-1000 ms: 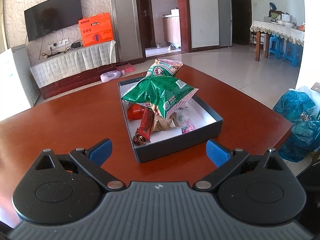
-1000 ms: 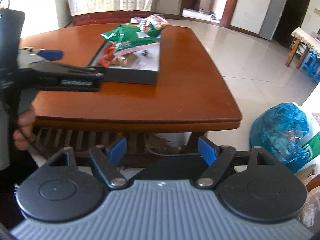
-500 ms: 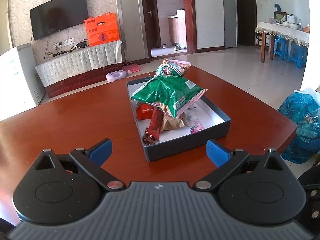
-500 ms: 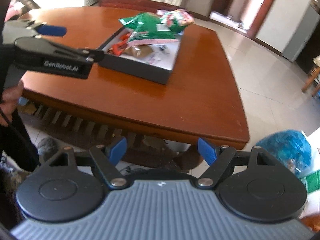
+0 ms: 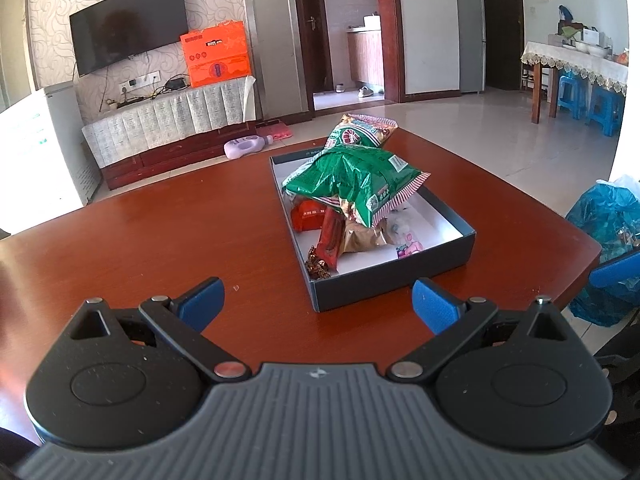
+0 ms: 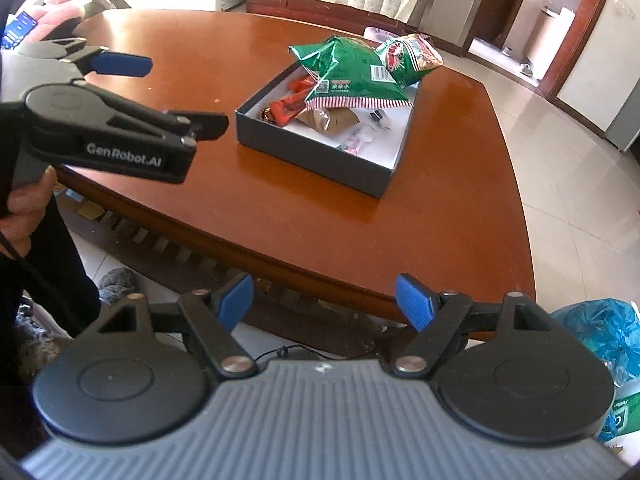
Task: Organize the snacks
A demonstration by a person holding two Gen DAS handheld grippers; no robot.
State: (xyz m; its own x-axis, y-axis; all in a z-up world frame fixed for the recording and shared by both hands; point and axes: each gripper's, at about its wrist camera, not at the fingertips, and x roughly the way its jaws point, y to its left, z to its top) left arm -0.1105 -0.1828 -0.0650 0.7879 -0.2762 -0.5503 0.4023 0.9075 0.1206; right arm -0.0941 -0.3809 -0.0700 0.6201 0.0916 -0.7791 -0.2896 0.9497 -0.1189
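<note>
A dark open box (image 5: 394, 280) (image 6: 312, 160) sits on the brown wooden table (image 5: 160, 240) (image 6: 320, 220). In it lie a big green snack bag (image 5: 356, 184) (image 6: 348, 72), a second green-and-red bag (image 5: 362, 132) (image 6: 412, 58) leaning over the far rim, a red packet (image 5: 308, 216), a red bar (image 5: 330, 240) (image 6: 288, 110), a brown packet (image 5: 364, 238) (image 6: 328, 120) and small candies (image 5: 408, 246). My left gripper (image 5: 318, 304) (image 6: 176, 92) is open and empty, just short of the box's near wall. My right gripper (image 6: 324, 300) is open and empty, off the table's near edge.
A blue plastic bag (image 5: 608, 224) (image 6: 600, 336) lies on the floor right of the table. A TV cabinet (image 5: 172, 120) with an orange box (image 5: 216, 56) stands at the back wall. A dining table with blue stools (image 5: 580, 92) is far right.
The right gripper has risen and swung left, so it looks down on the table and box. The left gripper has shifted a little; the box sits further right in its view.
</note>
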